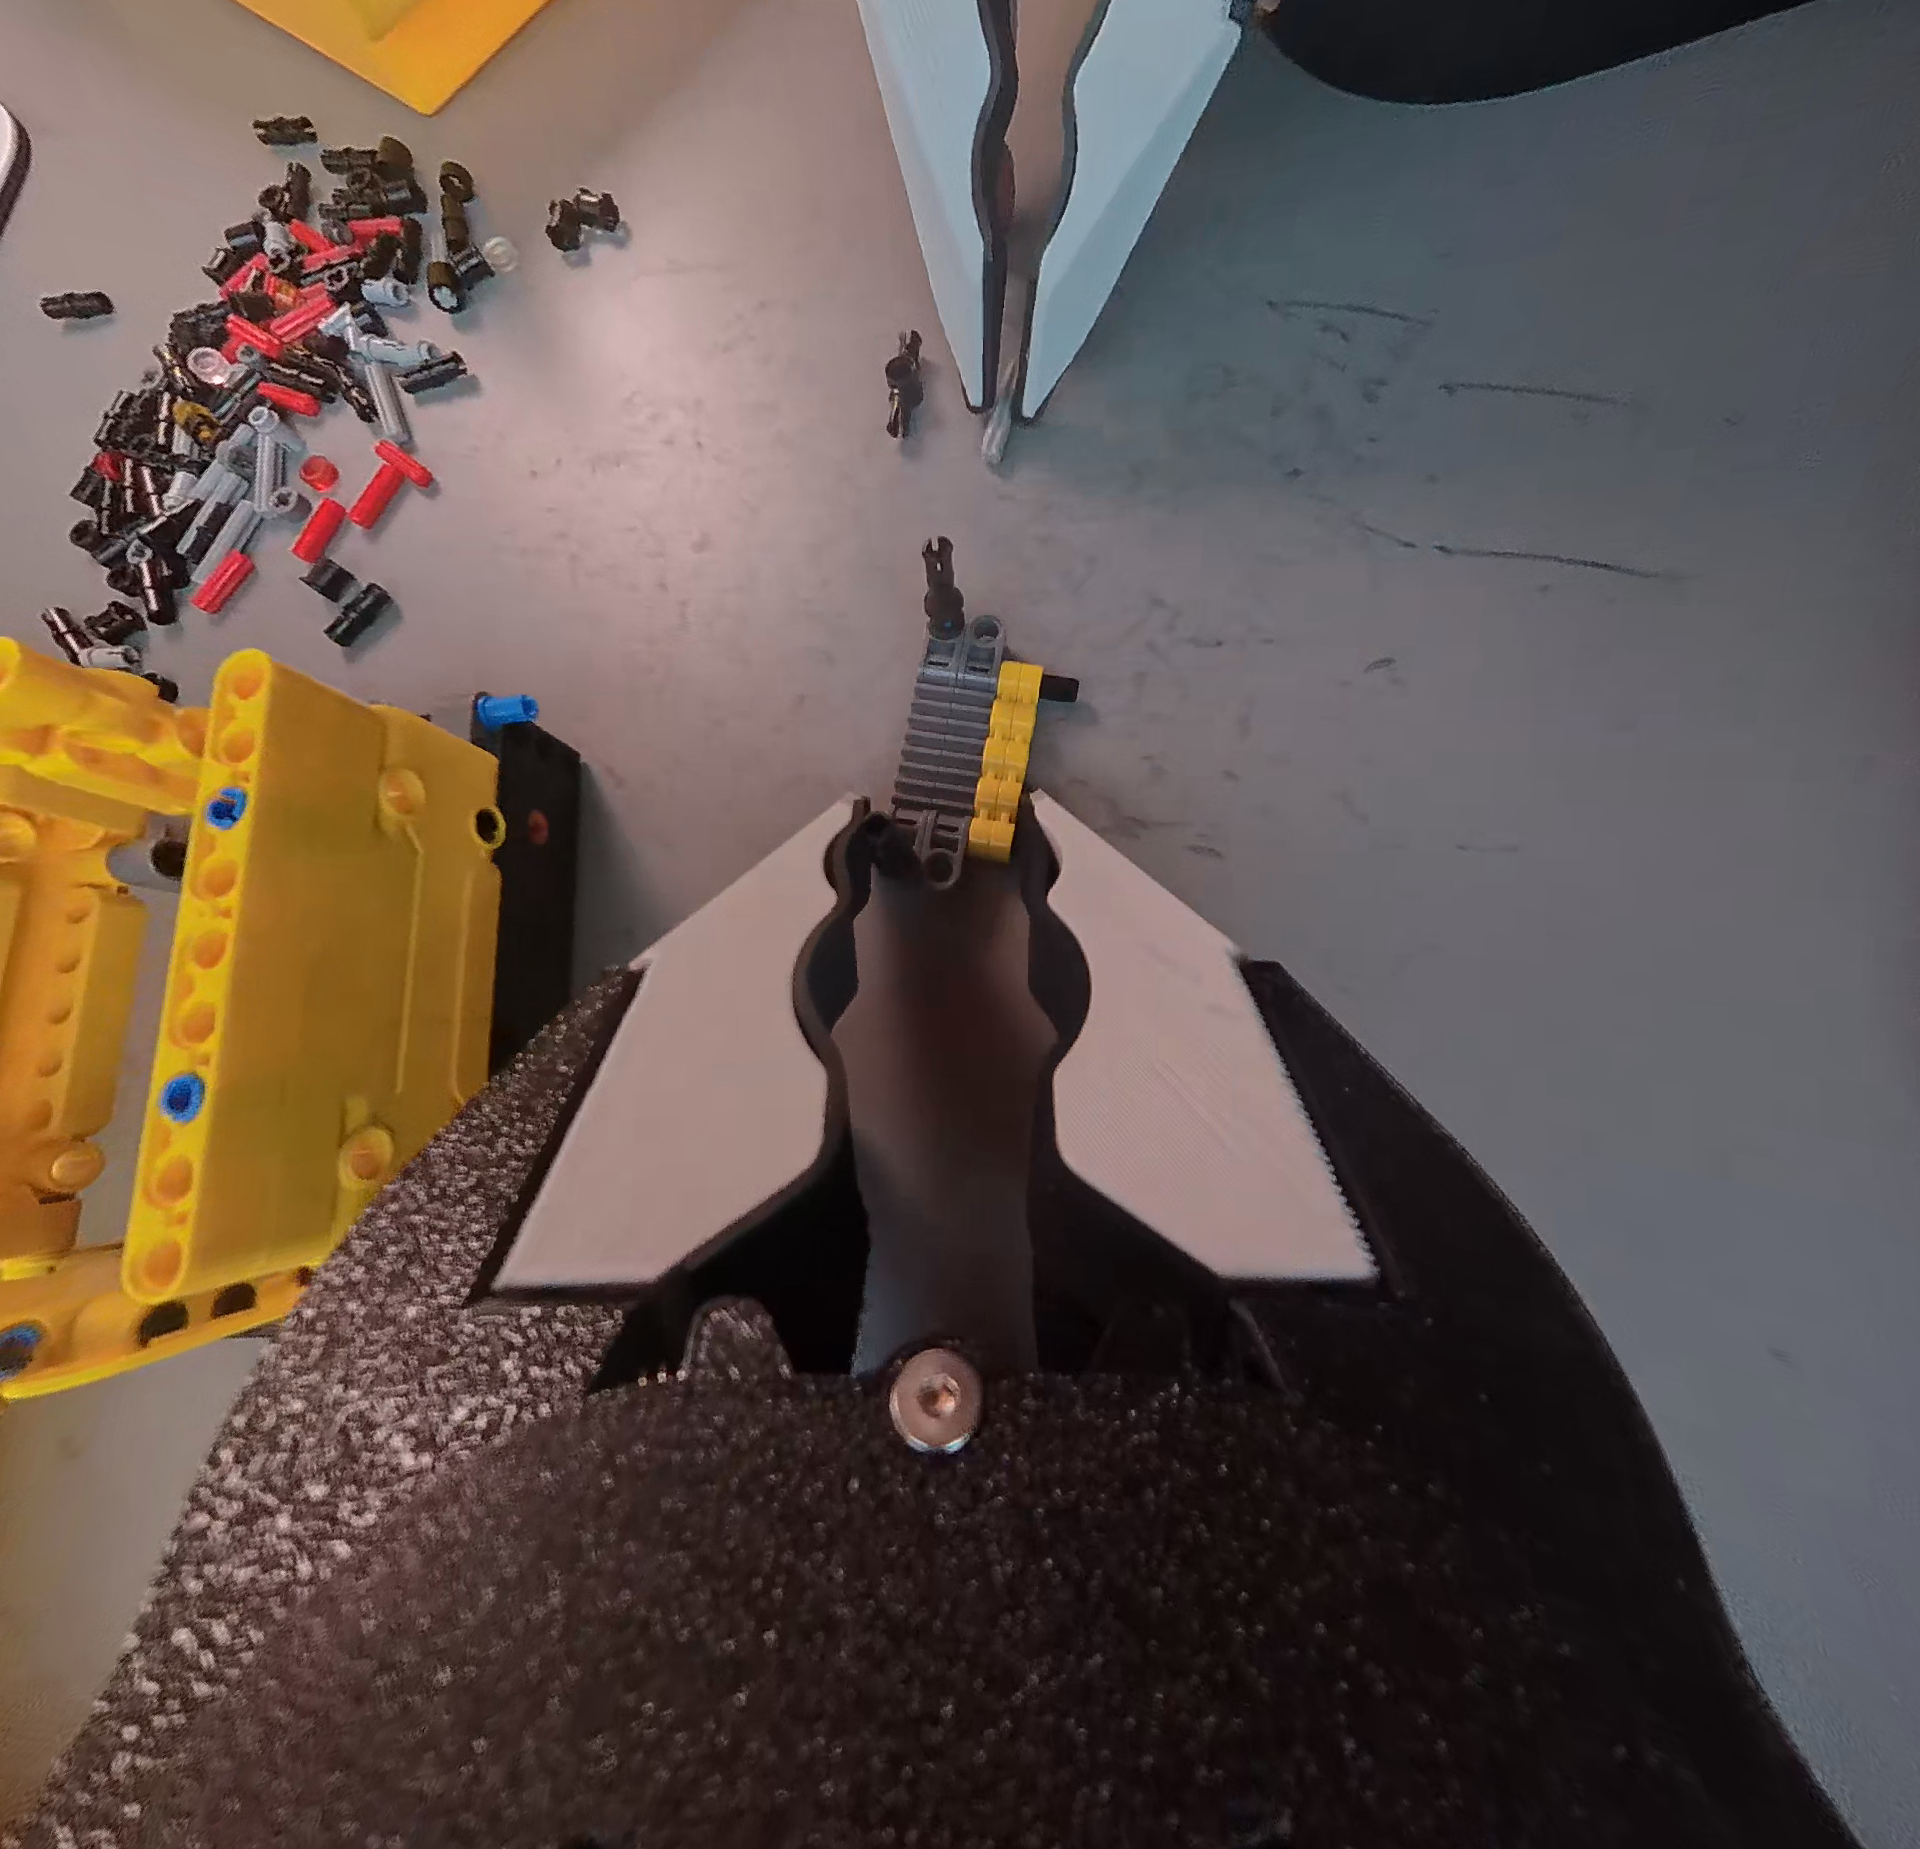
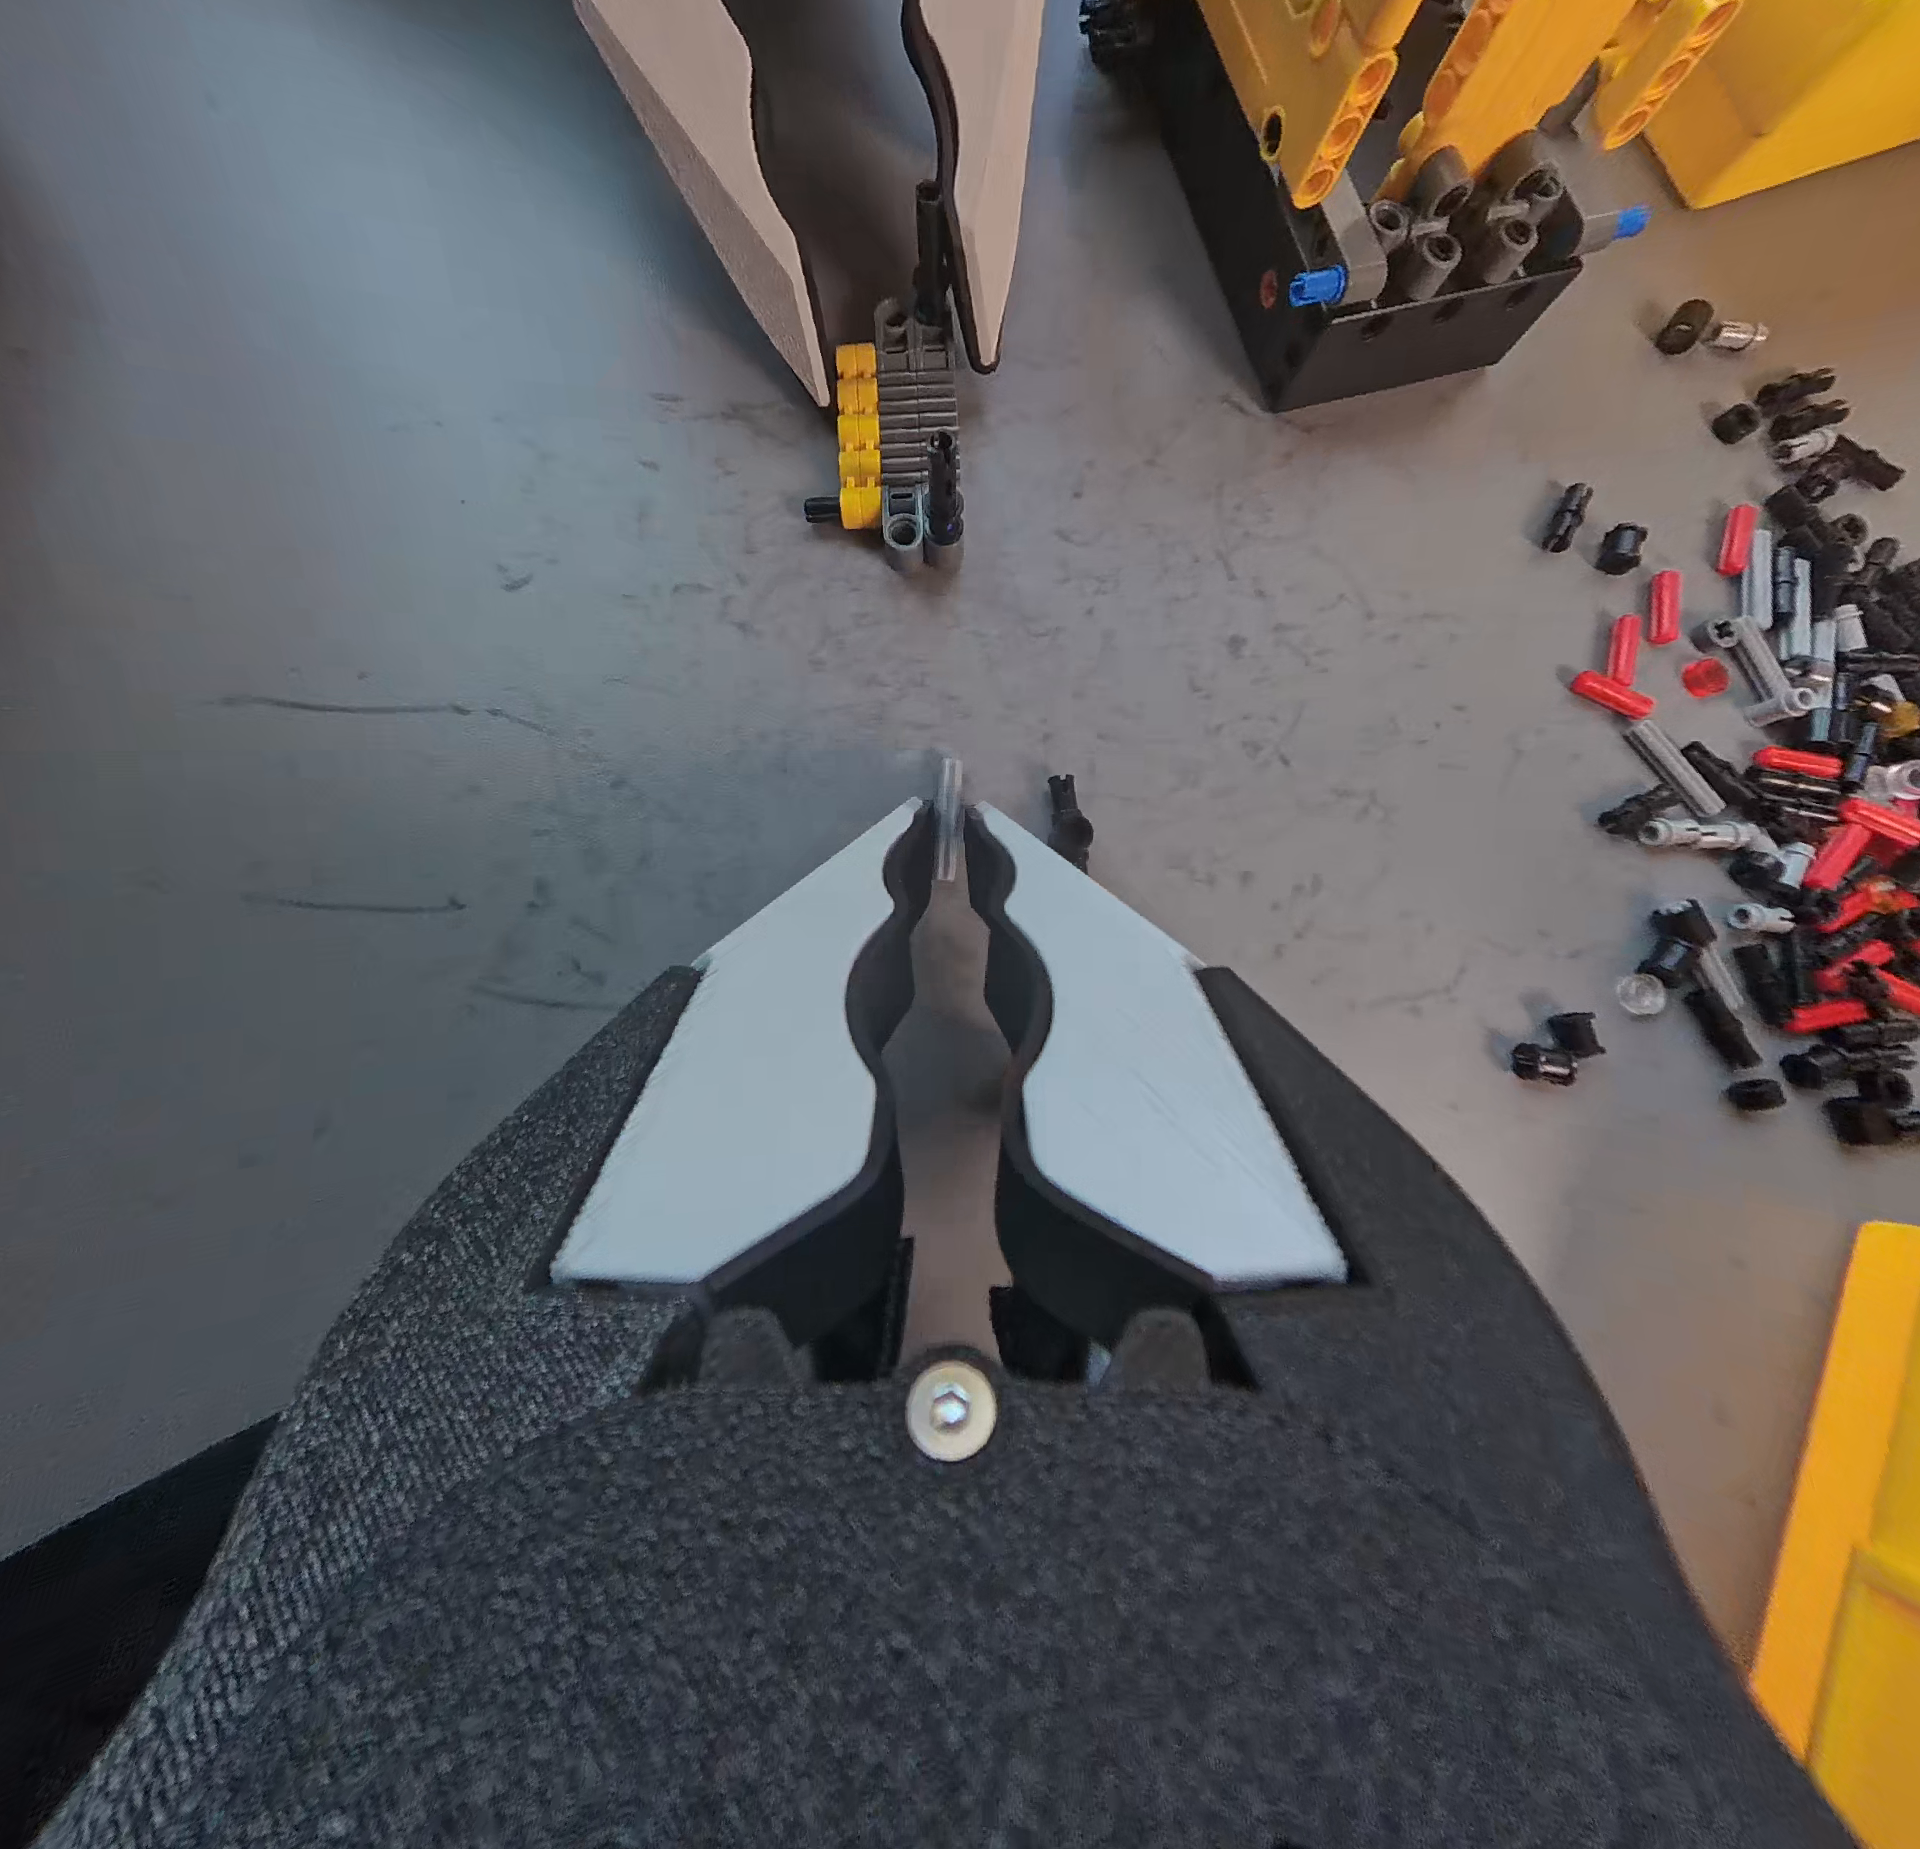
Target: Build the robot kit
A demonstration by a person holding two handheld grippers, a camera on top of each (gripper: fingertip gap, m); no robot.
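Left gripper (image 1: 940,838): jaws closing on the near end of a small grey-and-yellow brick assembly (image 1: 966,750), which is lying on the grey table (image 1: 1455,760); a black pin (image 1: 938,568) is sticking out of its far end.

Right gripper (image 2: 945,812): jaws nearly together, pinching a thin pale grey piece (image 2: 947,812), possibly a short axle; blur is making it hard to name. It is facing the left gripper from across the table, well apart from the assembly.

Loose black connector (image 2: 1070,817): lying just right of the right gripper's tips.

Pile of small black, red and grey parts (image 1: 249,386): sitting at far left in the left wrist view.

Large yellow brick model (image 1: 260,978): standing at near left, beside a black block (image 1: 535,864).

Yellow tray (image 1: 416,2): sitting beyond the pile.
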